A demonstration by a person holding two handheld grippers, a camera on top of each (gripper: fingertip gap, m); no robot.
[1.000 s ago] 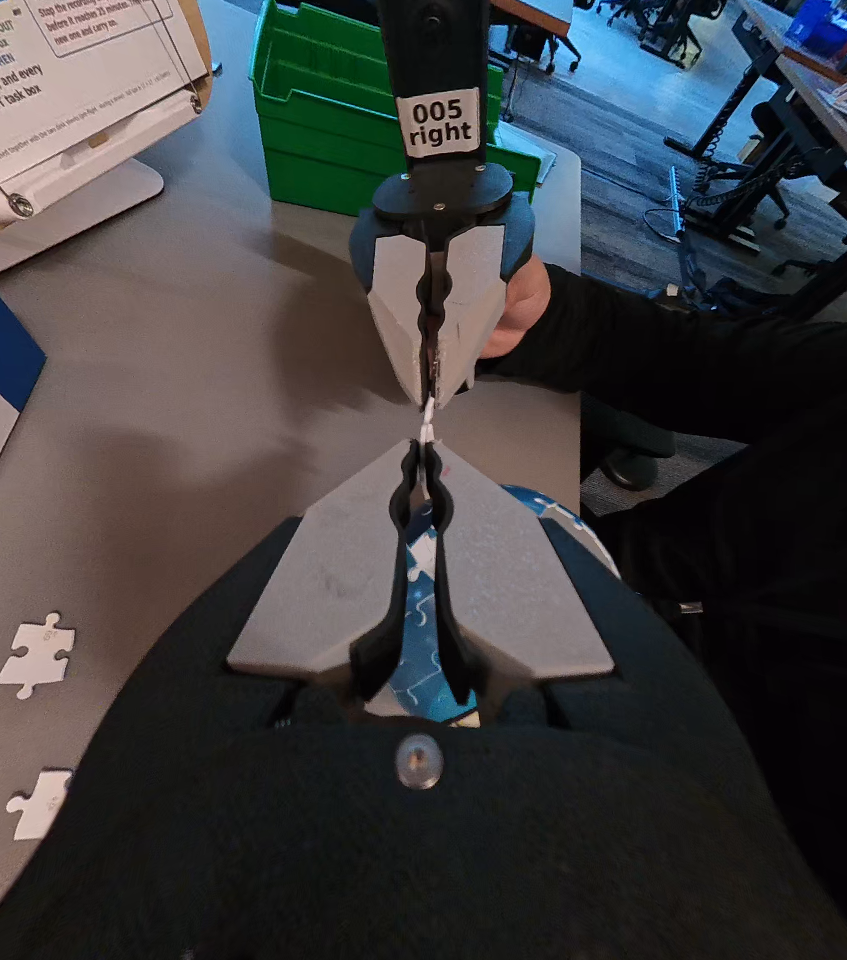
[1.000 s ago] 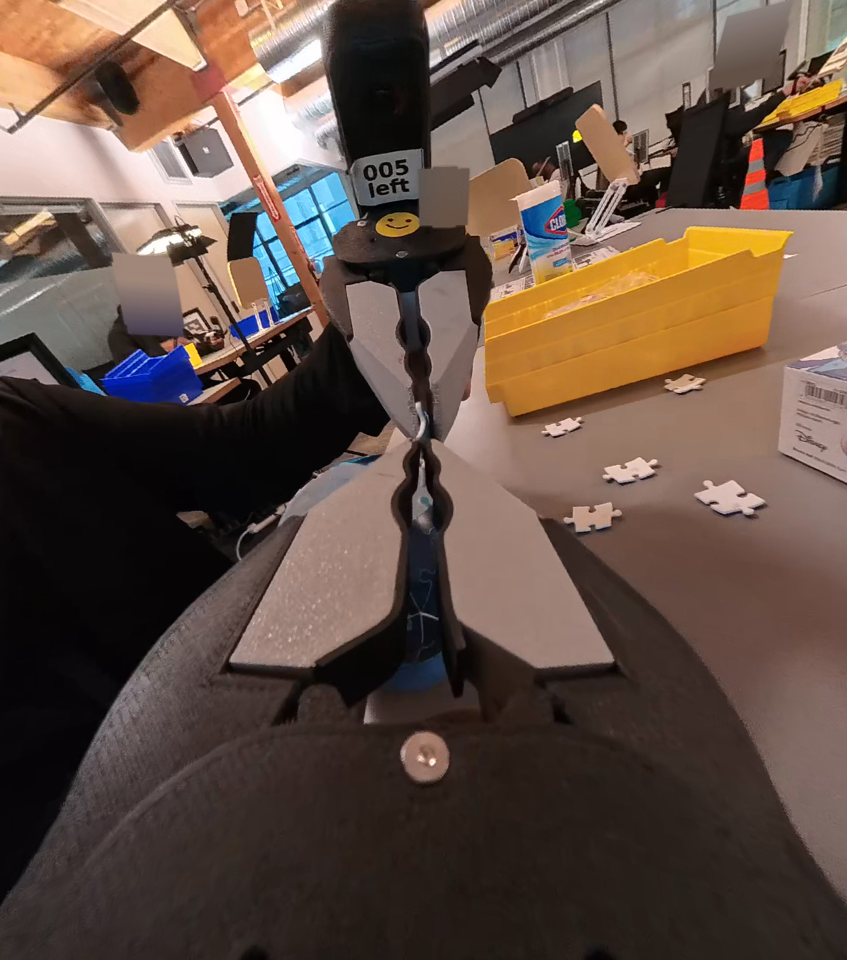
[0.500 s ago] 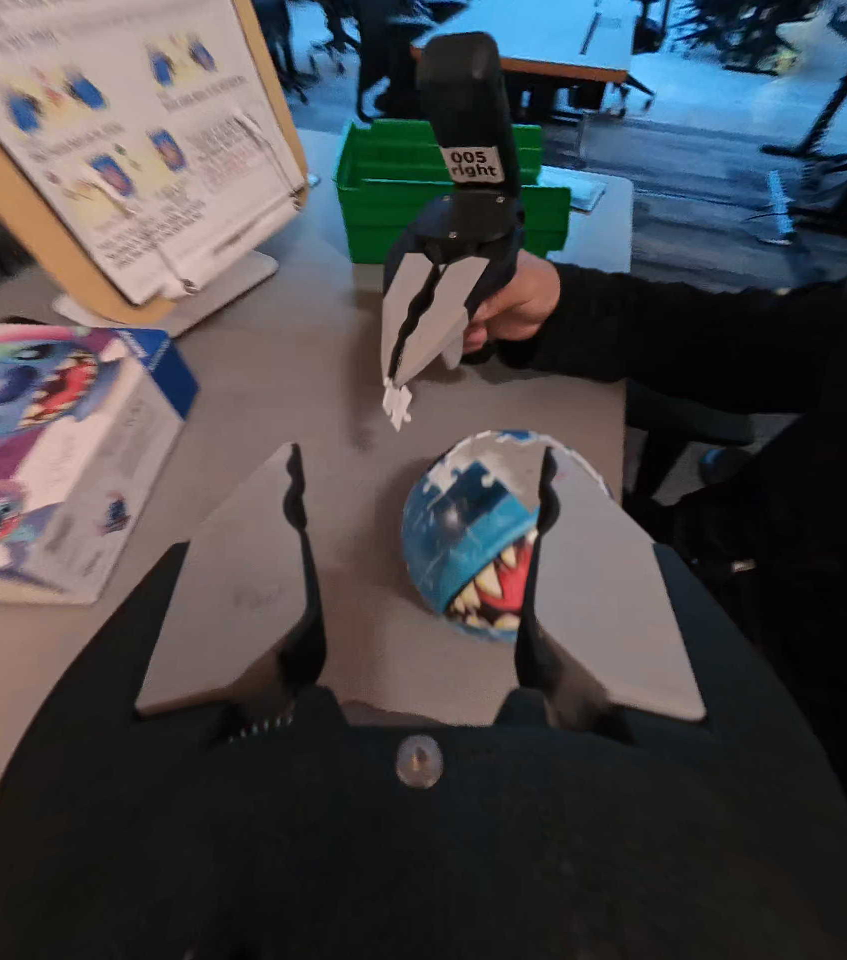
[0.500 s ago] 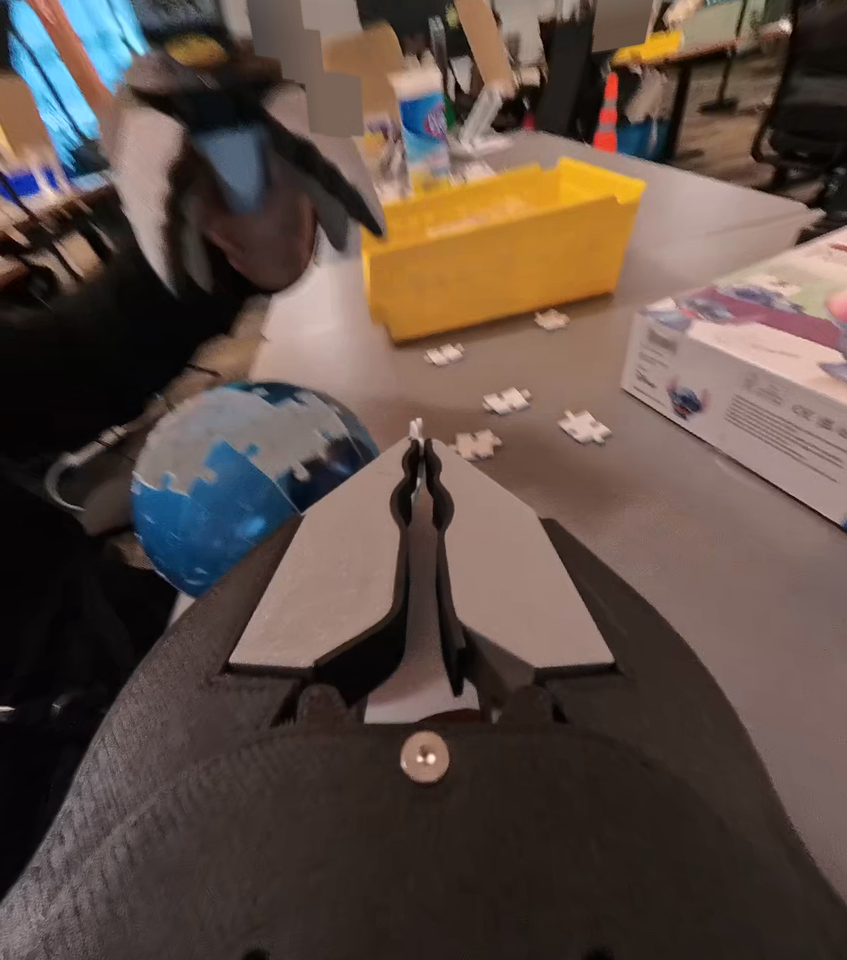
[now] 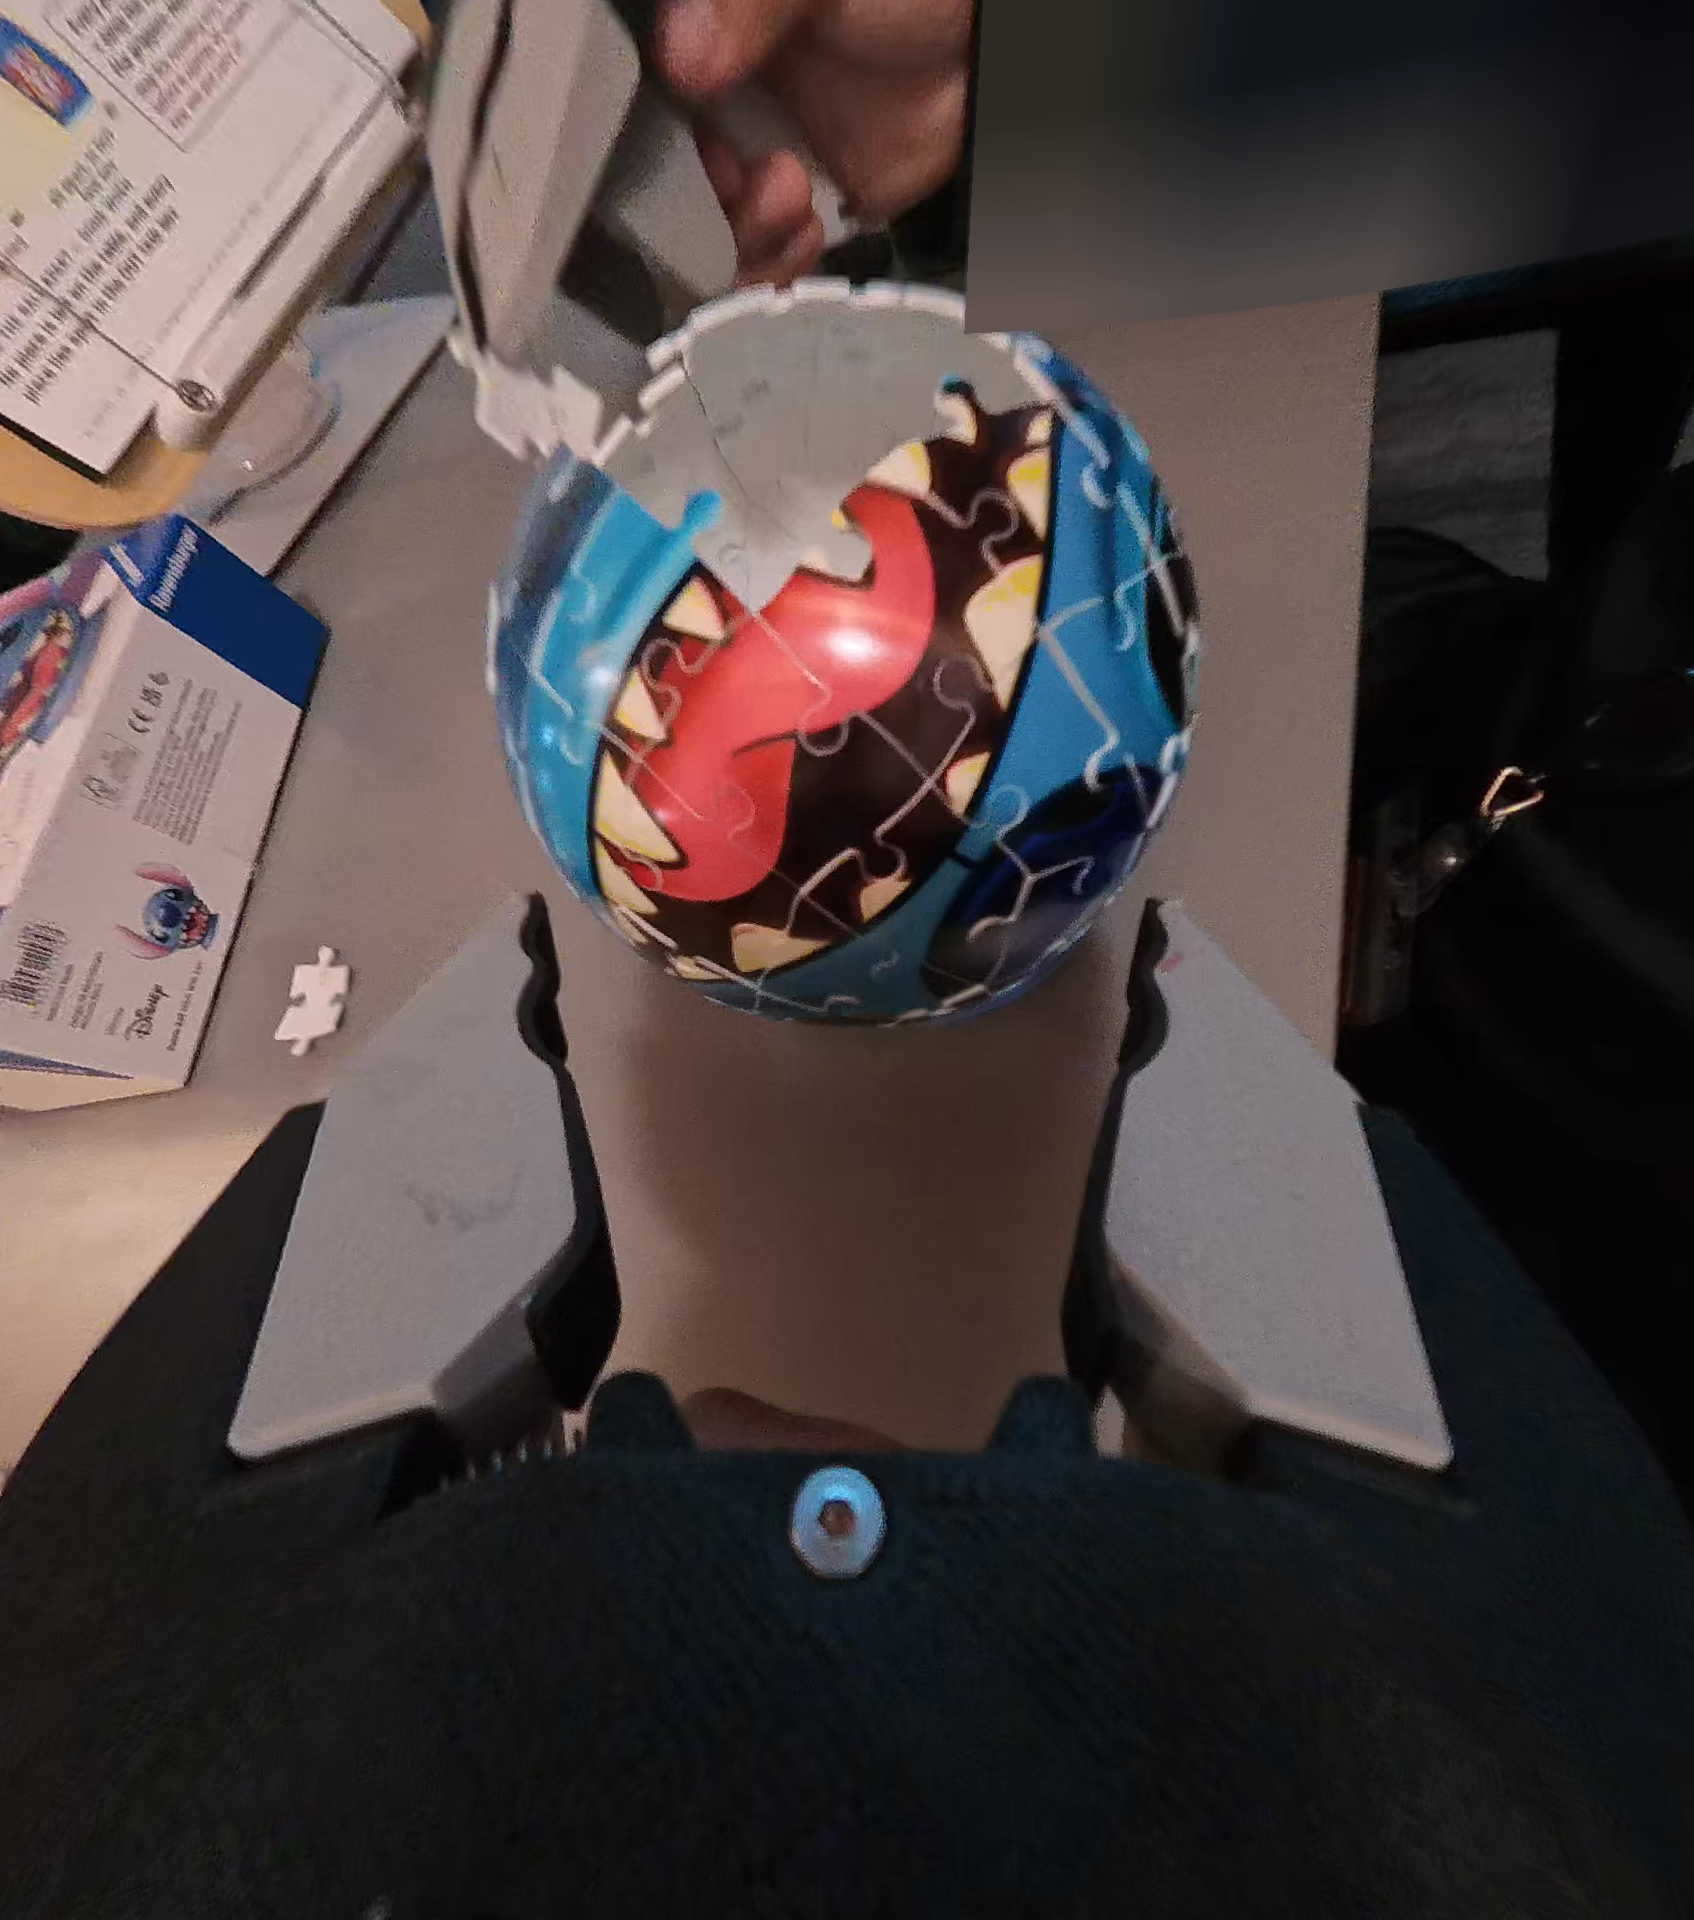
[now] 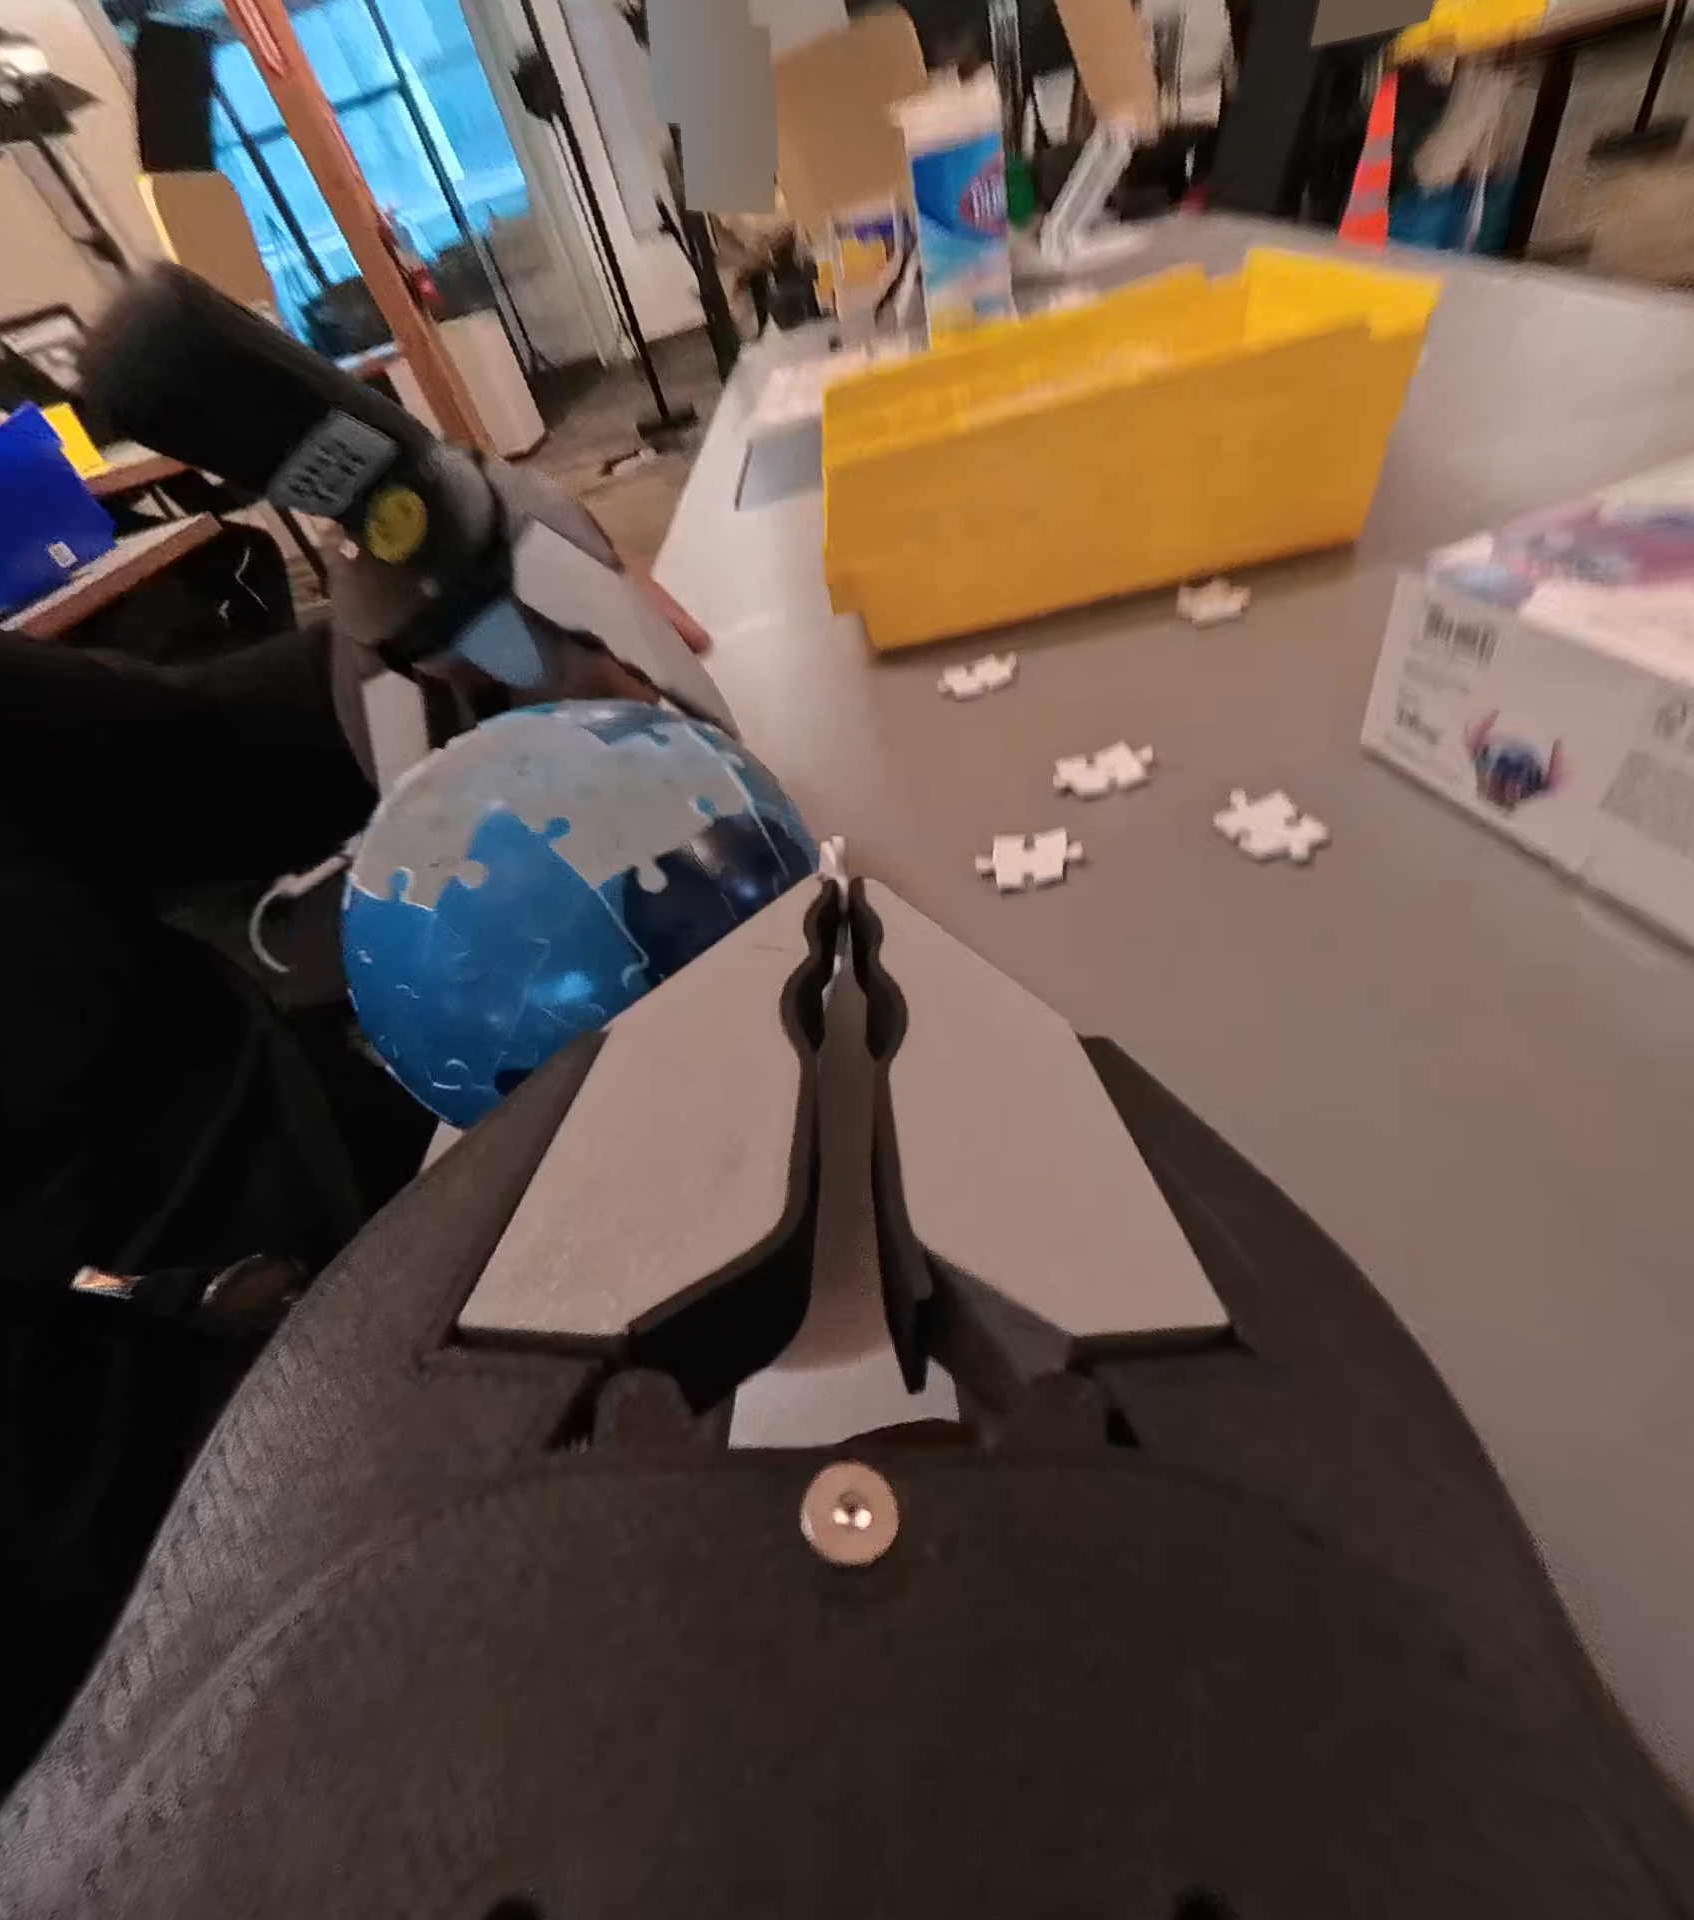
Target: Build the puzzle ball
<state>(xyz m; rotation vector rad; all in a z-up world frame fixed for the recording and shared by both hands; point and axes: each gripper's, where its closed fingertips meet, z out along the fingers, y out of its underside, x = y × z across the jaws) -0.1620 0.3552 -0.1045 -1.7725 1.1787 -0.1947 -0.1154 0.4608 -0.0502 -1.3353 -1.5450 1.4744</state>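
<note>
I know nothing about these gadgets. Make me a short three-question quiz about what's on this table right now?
1. True or false: the left gripper is clamped on the puzzle ball.
2. What does the right gripper pinch: A) white puzzle piece, B) yellow bin, C) box?
3. Fill in: loose white pieces lie between the yellow bin and the ____.

Key: 1 false, its jaws are open; 2 A; 3 box.

Puzzle ball (image 5: pixel 838 665) right of box (image 5: pixel 84 821)
</note>
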